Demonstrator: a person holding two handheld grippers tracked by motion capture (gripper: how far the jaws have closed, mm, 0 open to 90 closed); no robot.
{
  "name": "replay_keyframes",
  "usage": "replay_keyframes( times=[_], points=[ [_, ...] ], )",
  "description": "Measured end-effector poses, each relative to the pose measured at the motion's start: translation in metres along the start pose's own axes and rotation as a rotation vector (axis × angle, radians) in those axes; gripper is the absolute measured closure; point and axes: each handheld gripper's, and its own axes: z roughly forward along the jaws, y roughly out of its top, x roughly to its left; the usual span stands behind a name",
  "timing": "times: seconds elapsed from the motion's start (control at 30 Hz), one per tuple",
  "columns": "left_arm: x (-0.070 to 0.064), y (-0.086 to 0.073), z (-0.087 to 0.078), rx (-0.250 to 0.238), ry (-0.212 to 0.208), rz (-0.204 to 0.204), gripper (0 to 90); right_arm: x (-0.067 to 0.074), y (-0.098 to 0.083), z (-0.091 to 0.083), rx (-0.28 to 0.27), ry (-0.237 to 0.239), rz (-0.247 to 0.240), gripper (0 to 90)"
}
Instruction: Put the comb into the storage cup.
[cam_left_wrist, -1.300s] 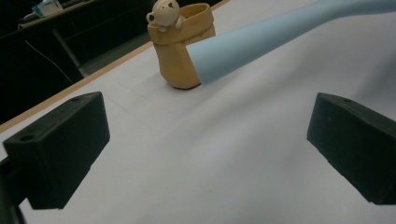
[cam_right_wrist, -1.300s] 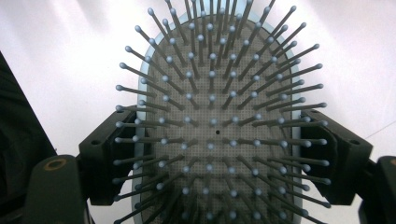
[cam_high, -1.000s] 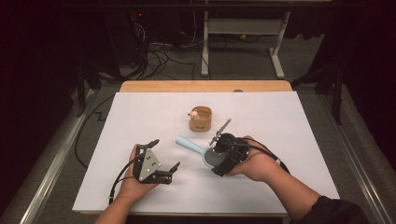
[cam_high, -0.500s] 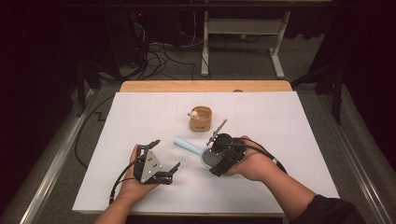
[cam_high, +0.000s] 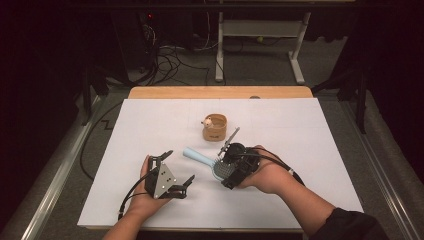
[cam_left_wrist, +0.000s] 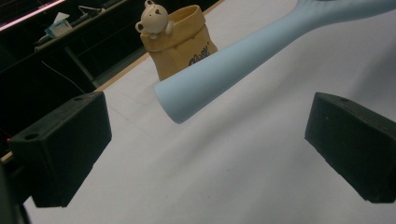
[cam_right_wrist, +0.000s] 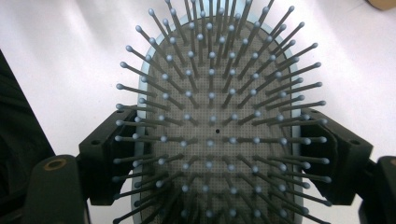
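**Brush clamped in R claw, handle aimed at L claw**

R claw (cam_high: 226, 169) is clamped on the hairbrush (cam_high: 202, 159) across its head: in the right gripper view I see both pads squeezing the sides of the bristle pad (cam_right_wrist: 212, 126), bristles facing the cam. Brush sits just over the white bench (cam_high: 310, 150), mid-front. Long axis runs from the head in my R claw out toward the L side; free handle end (cam_left_wrist: 187, 100) points that way.

L claw (cam_high: 172, 172) has its jaws wide apart, nothing between them. In the left gripper view the handle tip hangs just ahead, so L is the nearer free hand for any handoff, I'd say.

Bear cup (cam_high: 214, 127) stands just behind the brush, near the R claw, so watch it on any fwd move. Plenty of open bench on both sides; front edge close to my wrists.
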Motion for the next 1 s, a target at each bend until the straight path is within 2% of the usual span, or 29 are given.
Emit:
replay_keyframes(
  times=[0.2,0.43,0.57,0.77,1.0],
  points=[
    [-0.004,0.002,0.001,-0.006,0.004,0.018,1.1,0.0,0.004,-0.001,-0.013,0.003,0.002,20.8],
    [-0.009,0.002,0.003,0.012,0.022,0.069,1.8,0.002,0.007,0.003,-0.01,0.0,0.002,20.8],
    [-0.013,0.001,0.005,0.031,0.042,0.13,2.4,0.002,0.009,0.003,-0.013,0.007,-0.002,20.8],
    [-0.018,0.0,0.007,0.068,0.052,0.196,3.5,0.003,0.009,0.002,-0.014,0.005,-0.001,20.9],
    [-0.021,0.003,0.007,0.138,0.151,0.297,4.4,0.003,0.009,0.003,-0.014,0.0,-0.006,20.8]
  ],
)
